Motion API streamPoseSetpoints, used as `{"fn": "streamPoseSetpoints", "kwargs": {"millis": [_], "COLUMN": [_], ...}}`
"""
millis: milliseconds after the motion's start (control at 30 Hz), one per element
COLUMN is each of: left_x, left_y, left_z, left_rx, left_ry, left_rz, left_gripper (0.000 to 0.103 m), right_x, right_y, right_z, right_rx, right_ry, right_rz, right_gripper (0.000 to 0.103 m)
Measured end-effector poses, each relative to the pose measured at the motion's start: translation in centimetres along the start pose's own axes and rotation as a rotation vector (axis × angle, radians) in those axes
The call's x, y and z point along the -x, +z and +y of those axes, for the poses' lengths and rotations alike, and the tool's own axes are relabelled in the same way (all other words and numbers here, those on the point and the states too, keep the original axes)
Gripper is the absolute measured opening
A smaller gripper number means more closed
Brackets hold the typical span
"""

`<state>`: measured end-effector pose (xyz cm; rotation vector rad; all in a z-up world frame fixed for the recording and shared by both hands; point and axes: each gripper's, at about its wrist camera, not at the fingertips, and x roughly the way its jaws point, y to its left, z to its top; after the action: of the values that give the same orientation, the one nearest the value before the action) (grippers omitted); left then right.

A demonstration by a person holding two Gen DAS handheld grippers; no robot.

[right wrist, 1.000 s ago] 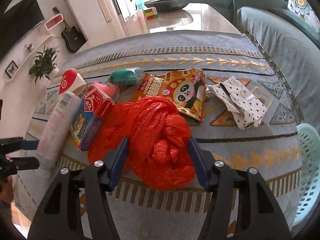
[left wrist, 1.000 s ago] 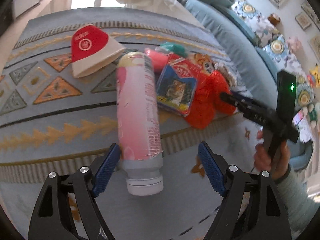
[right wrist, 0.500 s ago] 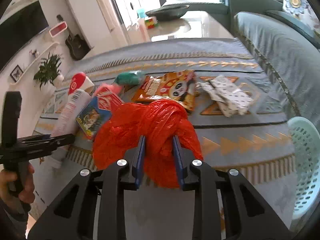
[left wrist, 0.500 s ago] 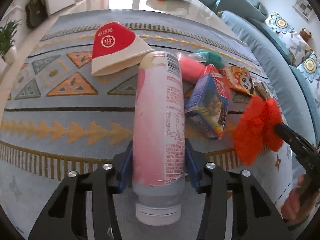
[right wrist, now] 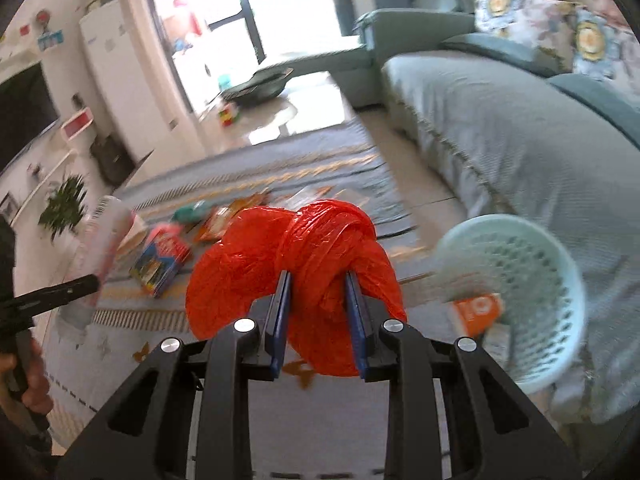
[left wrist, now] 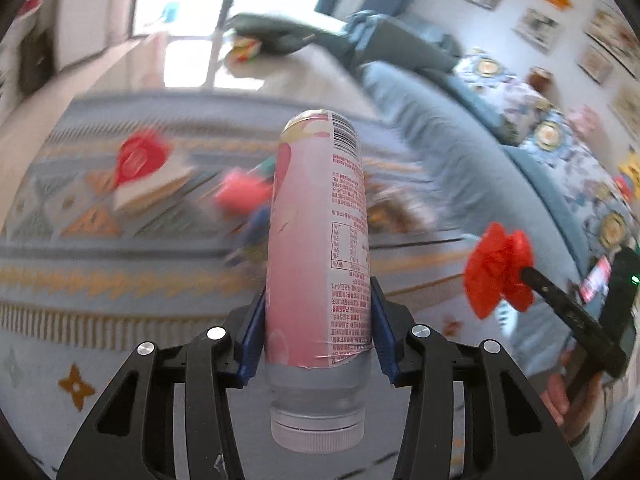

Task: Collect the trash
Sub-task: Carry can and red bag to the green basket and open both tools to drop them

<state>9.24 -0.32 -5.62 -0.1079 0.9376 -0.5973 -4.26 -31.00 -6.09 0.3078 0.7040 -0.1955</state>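
My left gripper (left wrist: 318, 320) is shut on a tall pink bottle (left wrist: 318, 240), gripped near its capped end and lifted off the rug. My right gripper (right wrist: 318, 300) is shut on a knotted red plastic bag (right wrist: 292, 256), also raised. The same bag (left wrist: 498, 272) shows at the right of the left wrist view, and the bottle (right wrist: 108, 236) at the left of the right wrist view. A pale green basket (right wrist: 532, 304) stands low on the right with an orange packet (right wrist: 478, 312) inside.
More trash lies on the patterned rug (left wrist: 80, 272): a red and white cup (left wrist: 144, 176), a pink item (left wrist: 240, 194), a blue and red box (right wrist: 160, 260), snack wrappers (right wrist: 236, 216). A grey-blue sofa (right wrist: 500, 120) runs along the right. A low table (right wrist: 272, 112) stands beyond the rug.
Both grippers closed, the left on the bottle and the right on the red bag, then lifted them off the rug. The right one swung toward the basket.
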Motion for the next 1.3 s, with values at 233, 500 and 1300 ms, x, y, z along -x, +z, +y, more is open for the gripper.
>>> {"fn": "streamPoseSetpoints", "kwargs": {"millis": [233, 500, 1300], "left_x": [0.4, -3.0, -20.7], "left_y": [3.8, 5.6, 2.3], "left_z": [-10.4, -21.7, -28.9], "left_rx": [-0.158, -0.318, -0.305], "left_ry": [-0.140, -0.239, -0.325], "left_rz": [-0.035, -0.026, 0.271], "left_gripper": [0.044, 0.044, 0.060], "right_x": [4.8, 5.7, -3.9], "right_y": [2.3, 2.1, -1.6], "right_z": [-5.6, -11.3, -19.9], "right_rx": [-0.104, -0.209, -0.399], "right_ry": [-0.093, -0.222, -0.323], "right_rz": [-0.131, -0.152, 0.107], "right_gripper": [0.023, 0.023, 0.031]}}
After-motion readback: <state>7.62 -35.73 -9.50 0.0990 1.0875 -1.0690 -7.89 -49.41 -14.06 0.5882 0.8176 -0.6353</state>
